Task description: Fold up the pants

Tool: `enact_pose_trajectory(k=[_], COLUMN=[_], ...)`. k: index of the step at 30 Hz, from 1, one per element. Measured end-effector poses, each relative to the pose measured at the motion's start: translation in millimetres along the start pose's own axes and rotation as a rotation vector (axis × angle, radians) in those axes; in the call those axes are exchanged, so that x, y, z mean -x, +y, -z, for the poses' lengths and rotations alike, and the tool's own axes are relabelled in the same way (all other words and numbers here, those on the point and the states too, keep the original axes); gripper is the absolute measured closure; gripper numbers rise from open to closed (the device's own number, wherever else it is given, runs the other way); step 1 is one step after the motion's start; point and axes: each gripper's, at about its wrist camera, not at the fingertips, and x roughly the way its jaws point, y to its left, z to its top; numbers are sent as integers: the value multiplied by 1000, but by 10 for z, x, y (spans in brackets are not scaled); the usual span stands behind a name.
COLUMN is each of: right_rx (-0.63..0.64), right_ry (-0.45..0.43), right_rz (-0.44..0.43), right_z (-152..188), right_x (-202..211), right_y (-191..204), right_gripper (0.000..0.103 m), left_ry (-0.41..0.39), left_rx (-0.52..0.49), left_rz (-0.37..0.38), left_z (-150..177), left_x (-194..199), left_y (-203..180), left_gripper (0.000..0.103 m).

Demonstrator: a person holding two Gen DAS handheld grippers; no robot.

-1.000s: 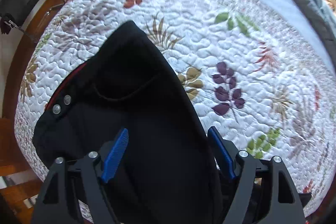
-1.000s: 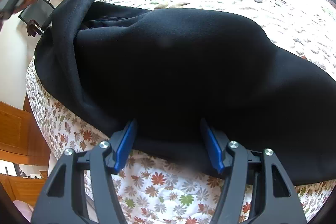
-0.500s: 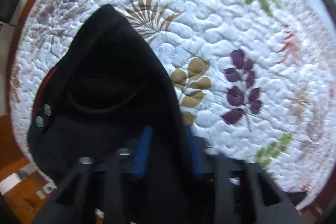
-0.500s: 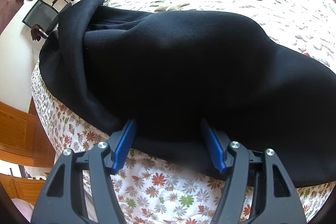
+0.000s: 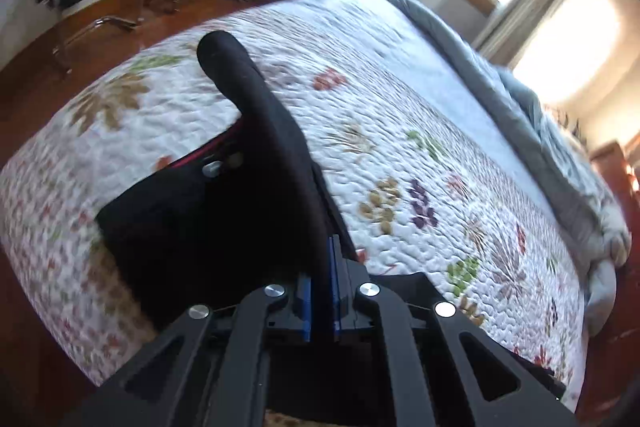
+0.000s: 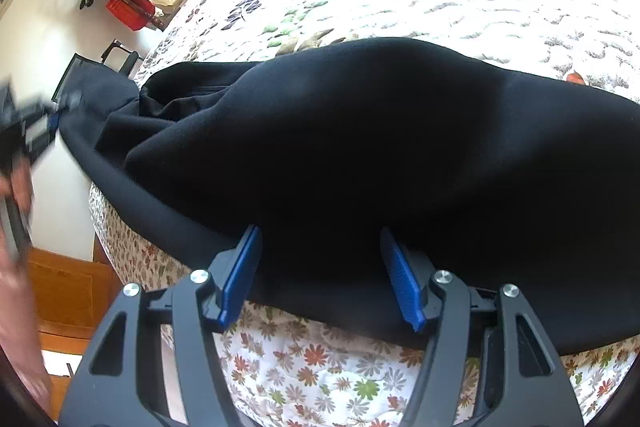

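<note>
Left gripper [image 5: 320, 297] now clamped tight on the waistband of the black pants [image 6: 360, 167], after closing from wide apart a moment ago. Lifted a bit off the flowery quilt [image 5: 400, 155] at the near corner of the bed. Right gripper [image 6: 320, 277] apart, pants edge between the blue pads, not squeezed yet. Probably ready to carry the waistband over for a fold.
</note>
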Motion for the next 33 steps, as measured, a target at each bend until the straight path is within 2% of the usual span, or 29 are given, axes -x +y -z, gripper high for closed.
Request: enact_pose_trajectory(k=[2, 6, 7, 9, 12, 13, 14, 17, 18, 20, 22, 23, 25, 27, 28, 30, 33], right_rx=[6, 35, 40, 46, 62, 66, 66, 70, 78, 88, 64, 66, 82, 86, 89, 105, 136], right_ry=[-3, -3, -2, 1, 7, 2, -8, -29, -24, -6, 37, 31, 31, 30, 25, 33, 57], right_rz=[14, 50, 57, 65, 83, 95, 101, 71, 81, 111, 133, 136, 147, 155, 155, 175, 205], right_z=[-12, -49, -47, -56, -69, -78, -85, -119, -109, -117, -119, -129, -134, -137, -129, -114, -136], right_x=[-15, -49, -70, -84, -60, -20, 19, 126, 122, 43, -128, -152, -148, -113, -87, -116, -228], right_y=[18, 73, 83, 75, 124, 143, 160, 199, 200, 194, 140, 159, 209, 263, 277, 312, 300], right_gripper=[41, 41, 41, 41, 42, 42, 42, 42, 42, 42, 42, 40, 40, 40, 40, 41, 36], left_ry=[-30, 2, -2, -29, -7, 7, 8, -92, -128, -144, -113, -82, 14, 89, 145, 144, 121], left_rx=[51, 156, 182, 164, 166, 173, 180, 187, 169, 122, 55, 34, 9, -23, -39, -46, -131], left_rz=[-8, -64, -51, -61, -74, -108, -130, -164, -151, -101, -78, -60, -40, -76, -129, -155, -193], left_z=[229, 612, 692, 716, 645, 614, 600, 580, 562, 523, 482, 479, 486, 543, 613, 741, 826], left_x=[-14, -393, -463, -469, -321, -218, -126, 253, 345, 349, 185, 147, -129, -346, -493, -535, -497], left_y=[298, 798, 867, 824, 705, 662, 641, 558, 499, 381, 253, 264, 210, 208, 248, 290, 186], left_gripper=[95, 89, 87, 87, 85, 80, 80, 72, 72, 68, 66, 66, 66, 66, 70, 74, 74])
